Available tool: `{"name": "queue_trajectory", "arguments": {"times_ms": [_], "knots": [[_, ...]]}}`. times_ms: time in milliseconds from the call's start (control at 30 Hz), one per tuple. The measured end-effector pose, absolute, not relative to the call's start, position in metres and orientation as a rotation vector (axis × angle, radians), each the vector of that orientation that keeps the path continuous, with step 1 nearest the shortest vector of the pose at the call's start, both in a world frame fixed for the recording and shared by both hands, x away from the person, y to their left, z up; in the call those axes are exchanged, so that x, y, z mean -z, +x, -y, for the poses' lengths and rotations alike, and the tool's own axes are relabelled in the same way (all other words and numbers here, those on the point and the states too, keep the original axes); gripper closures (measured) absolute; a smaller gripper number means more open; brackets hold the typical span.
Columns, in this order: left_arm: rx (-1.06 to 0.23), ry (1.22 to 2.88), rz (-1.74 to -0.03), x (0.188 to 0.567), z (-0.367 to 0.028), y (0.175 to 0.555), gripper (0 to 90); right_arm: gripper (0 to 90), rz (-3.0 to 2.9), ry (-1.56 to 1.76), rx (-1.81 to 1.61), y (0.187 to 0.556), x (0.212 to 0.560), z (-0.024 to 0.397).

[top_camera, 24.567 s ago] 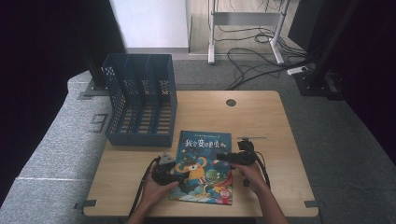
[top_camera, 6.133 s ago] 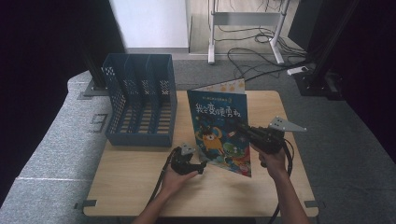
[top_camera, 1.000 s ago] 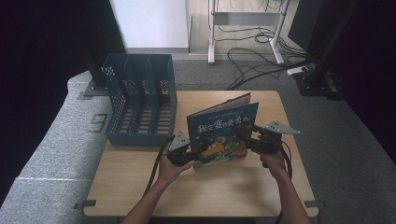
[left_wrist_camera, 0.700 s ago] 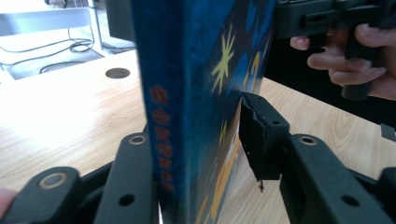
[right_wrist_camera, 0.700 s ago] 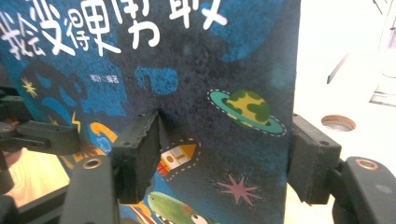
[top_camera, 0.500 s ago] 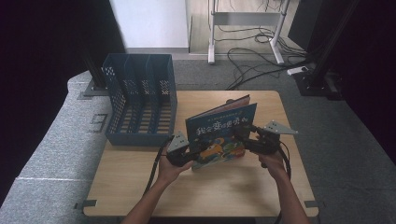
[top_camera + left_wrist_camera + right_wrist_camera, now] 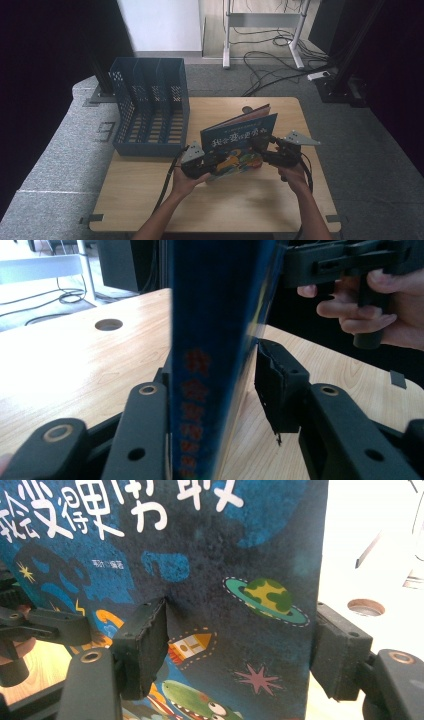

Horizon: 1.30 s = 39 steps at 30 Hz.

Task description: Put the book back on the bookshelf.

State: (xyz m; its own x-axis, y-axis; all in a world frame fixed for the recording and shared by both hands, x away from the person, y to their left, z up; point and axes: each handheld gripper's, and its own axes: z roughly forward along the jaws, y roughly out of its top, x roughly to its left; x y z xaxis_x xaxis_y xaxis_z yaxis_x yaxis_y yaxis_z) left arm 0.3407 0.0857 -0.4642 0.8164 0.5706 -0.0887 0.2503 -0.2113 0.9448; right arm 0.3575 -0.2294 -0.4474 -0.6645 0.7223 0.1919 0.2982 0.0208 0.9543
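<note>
- We see the picture book (image 7: 239, 145) standing on its lower edge near the middle of the wooden table (image 7: 150, 195), its blue cover facing the person and its top leaning away towards the far side.
- The left gripper (image 7: 212, 162) is at the book's lower left corner. In the left gripper view the spine (image 7: 210, 370) stands upright between the jaws: one jaw lies against the back face, while the other pad (image 7: 277, 390) stands a little off the cover. The jaws have just been opening a touch, so we read this claw as released around the book, though the gap is narrow and the edge blurred.
- The right gripper (image 7: 265, 152) is at the book's right edge. In the right gripper view one pad (image 7: 145, 645) presses on the cover (image 7: 225, 555) and the other (image 7: 340, 650) sits behind the edge, so we take it as grasping the book.
- The blue file rack (image 7: 150, 107) stands on the far left of the table, well apart from the book.
</note>
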Motion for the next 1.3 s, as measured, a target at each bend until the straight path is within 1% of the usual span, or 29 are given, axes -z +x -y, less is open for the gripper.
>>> {"name": "queue_trajectory", "arguments": {"times_ms": [100, 267, 367, 567, 667, 833, 967, 1100, 1300], "knots": [[-0.321, 1.806, -0.623, 0.465, -0.084, 0.341, 60.4, 30.3, -1.955, 1.040, -1.689, 0.357, 0.448, 0.230], [-0.297, 1.810, -0.600, 0.466, -0.083, 0.341, 66.4, 28.6, -1.954, 1.044, -1.693, 0.359, 0.448, 0.229], [-0.302, 1.819, -0.593, 0.465, -0.083, 0.340, 68.2, 27.7, -1.952, 1.047, -1.691, 0.360, 0.449, 0.229], [-0.318, 1.838, -0.547, 0.465, -0.080, 0.335, 74.8, 25.3, -1.946, 1.064, -1.656, 0.361, 0.448, 0.228], [-0.312, 1.838, -0.540, 0.465, -0.080, 0.334, 77.0, 25.7, -1.946, 1.065, -1.647, 0.360, 0.448, 0.228], [-0.327, 1.828, -0.568, 0.466, -0.080, 0.335, 77.6, 26.6, -1.933, 1.084, -1.632, 0.359, 0.448, 0.229], [-0.318, 1.812, -0.603, 0.467, -0.082, 0.337, 81.3, 26.6, -1.918, 1.083, -1.639, 0.359, 0.445, 0.231], [-0.303, 1.791, -0.650, 0.468, -0.088, 0.340, 81.5, 26.6, -1.916, 1.081, -1.634, 0.358, 0.444, 0.230], [-0.332, 1.771, -0.662, 0.470, -0.095, 0.338, 81.3, 26.7, -1.918, 1.090, -1.637, 0.357, 0.448, 0.230]]}}
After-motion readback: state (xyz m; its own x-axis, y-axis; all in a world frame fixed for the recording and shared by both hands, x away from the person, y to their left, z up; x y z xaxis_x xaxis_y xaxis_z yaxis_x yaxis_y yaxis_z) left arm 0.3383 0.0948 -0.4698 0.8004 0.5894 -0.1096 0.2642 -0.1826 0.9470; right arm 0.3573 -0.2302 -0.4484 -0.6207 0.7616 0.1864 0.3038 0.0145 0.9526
